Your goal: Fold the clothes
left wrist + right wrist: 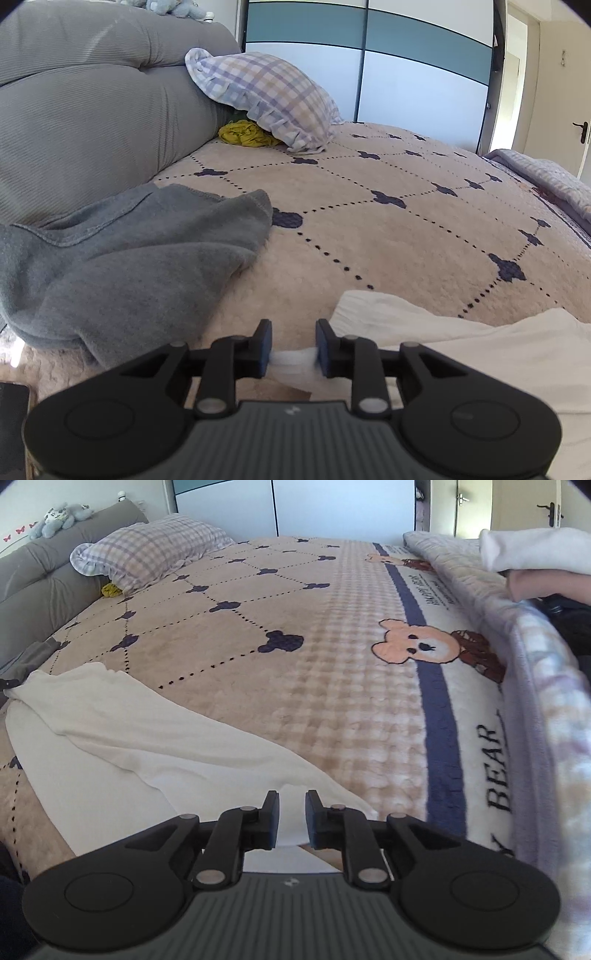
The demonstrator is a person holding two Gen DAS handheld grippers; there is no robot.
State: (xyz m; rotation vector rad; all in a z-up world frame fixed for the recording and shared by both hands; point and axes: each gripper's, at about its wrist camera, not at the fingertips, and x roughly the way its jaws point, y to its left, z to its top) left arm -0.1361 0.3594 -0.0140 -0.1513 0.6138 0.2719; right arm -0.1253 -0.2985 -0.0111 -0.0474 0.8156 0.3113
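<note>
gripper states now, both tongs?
Left tongs: closed on the white garment, bunched fabric between the pads.
Right tongs: partly open, garment edge between, not pressed.

My left gripper (293,345) and my right gripper (292,819) look the same: matte black linkage arms hinged on round silver pins, two big black discs at the base, a dark grey ribbed housing between them with a small pale logo, and short black fingers (263,347) faced with dark blue pads (312,821)
</note>
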